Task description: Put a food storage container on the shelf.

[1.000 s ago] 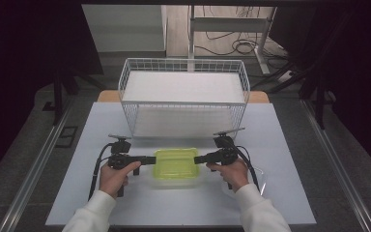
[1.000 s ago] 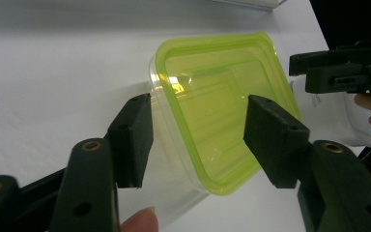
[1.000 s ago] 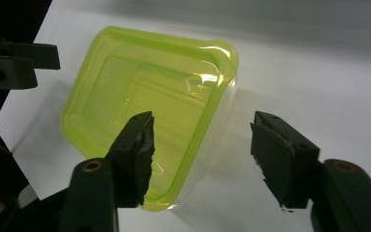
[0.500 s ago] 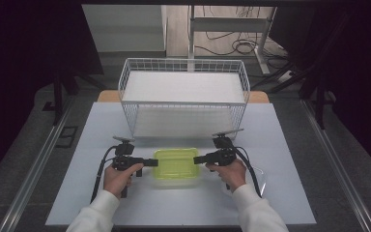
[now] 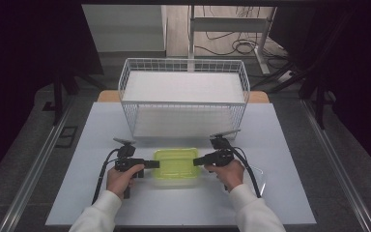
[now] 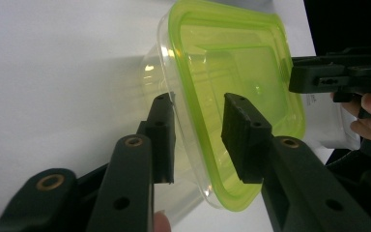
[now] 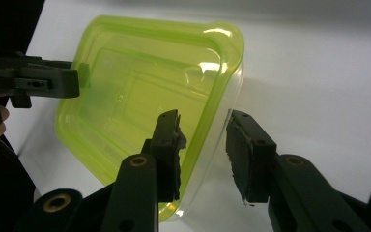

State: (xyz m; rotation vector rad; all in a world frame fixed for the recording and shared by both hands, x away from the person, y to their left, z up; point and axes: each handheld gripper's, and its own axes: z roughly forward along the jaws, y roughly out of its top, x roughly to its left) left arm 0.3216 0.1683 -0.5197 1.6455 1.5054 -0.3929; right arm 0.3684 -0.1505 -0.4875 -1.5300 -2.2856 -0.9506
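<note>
container (image 5: 175, 163), clear with green lid

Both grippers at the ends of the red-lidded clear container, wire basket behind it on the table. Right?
Not quite: the lid is yellow-green, not red, as the high view shows. The left gripper and right gripper are at its ends, and the wire basket stands behind it.

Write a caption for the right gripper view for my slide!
Right tongs open astride the green-lidded box's rim, left tongs at its far edge.
</note>
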